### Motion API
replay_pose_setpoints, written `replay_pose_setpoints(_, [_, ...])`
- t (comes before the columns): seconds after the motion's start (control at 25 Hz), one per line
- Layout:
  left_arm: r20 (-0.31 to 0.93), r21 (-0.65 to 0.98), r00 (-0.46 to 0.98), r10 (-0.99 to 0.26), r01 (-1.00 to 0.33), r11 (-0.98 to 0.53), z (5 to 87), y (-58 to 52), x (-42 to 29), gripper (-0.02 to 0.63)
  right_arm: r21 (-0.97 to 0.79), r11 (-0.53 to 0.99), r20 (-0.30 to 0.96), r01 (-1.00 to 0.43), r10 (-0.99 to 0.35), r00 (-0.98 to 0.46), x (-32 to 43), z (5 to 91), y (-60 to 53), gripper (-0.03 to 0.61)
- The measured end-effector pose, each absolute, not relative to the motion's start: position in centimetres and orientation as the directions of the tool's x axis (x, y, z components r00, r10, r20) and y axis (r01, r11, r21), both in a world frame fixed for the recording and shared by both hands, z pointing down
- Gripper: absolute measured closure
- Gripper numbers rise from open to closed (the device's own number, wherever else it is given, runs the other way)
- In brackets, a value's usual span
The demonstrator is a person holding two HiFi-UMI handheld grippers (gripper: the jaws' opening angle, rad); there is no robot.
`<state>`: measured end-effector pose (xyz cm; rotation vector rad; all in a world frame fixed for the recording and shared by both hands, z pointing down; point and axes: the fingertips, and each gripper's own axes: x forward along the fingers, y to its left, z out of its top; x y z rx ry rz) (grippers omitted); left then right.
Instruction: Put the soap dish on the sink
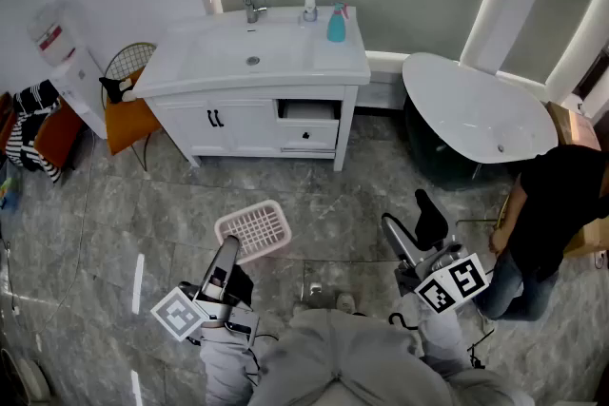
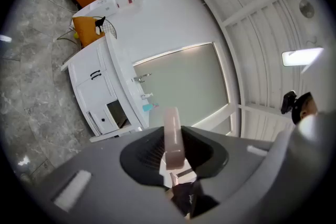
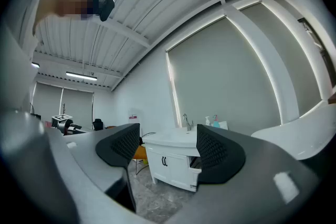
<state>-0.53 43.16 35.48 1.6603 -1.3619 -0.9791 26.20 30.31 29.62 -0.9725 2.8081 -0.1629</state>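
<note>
The pink slatted soap dish (image 1: 255,230) hangs above the grey floor, gripped at its near edge by my left gripper (image 1: 228,254), which is shut on it. In the left gripper view the dish (image 2: 172,128) shows edge-on between the dark pads of that gripper (image 2: 172,157). My right gripper (image 1: 411,225) stands open and empty to the right; its view shows nothing between its pads (image 3: 218,152). The white sink cabinet (image 1: 285,62) stands ahead by the wall, well away from both grippers, and is also seen as the sink (image 3: 173,139) and the cabinet (image 2: 100,86).
On the sink top stand a faucet (image 1: 250,3), a soap dispenser (image 1: 310,7) and a teal bottle (image 1: 336,24). A drawer (image 1: 306,112) is open. A white bathtub (image 1: 476,119) and a person in black (image 1: 552,214) are at right; an orange chair (image 1: 128,114) at left.
</note>
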Motion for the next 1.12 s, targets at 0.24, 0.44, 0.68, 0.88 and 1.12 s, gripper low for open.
replay_pose_setpoints(0.24, [-0.083, 0.903, 0.134, -0.987, -0.409, -0.131, 35.6, 43.2, -0.9, 0.470, -0.157, 0.783, -0.113, -0.602, -0.620, -0.776, 25.8, 29.9, 30.2, 0.239])
replay_pose_setpoints(0.44, [-0.083, 0.902, 0.131, -0.988, -0.412, -0.131, 35.9, 43.1, -1.0, 0.469, -0.153, 0.785, -0.107, -0.601, -0.617, -0.780, 25.6, 30.2, 30.0, 0.239])
replay_pose_setpoints(0.68, [-0.085, 0.904, 0.132, -0.988, -0.406, -0.132, 35.8, 42.9, -1.6, 0.471, -0.161, 0.788, -0.110, -0.595, -0.613, -0.782, 24.6, 29.9, 29.8, 0.239])
replay_pose_setpoints(0.88, [-0.084, 0.909, 0.143, -0.986, -0.395, -0.134, 36.2, 42.7, -2.5, 0.470, -0.174, 0.789, -0.109, -0.589, -0.610, -0.785, 23.3, 30.1, 30.0, 0.239])
replay_pose_setpoints(1.12, [-0.090, 0.911, 0.180, -0.980, -0.382, -0.154, 36.4, 42.2, -4.5, 0.469, -0.180, 0.777, -0.098, -0.603, -0.624, -0.775, 20.9, 30.5, 30.3, 0.239])
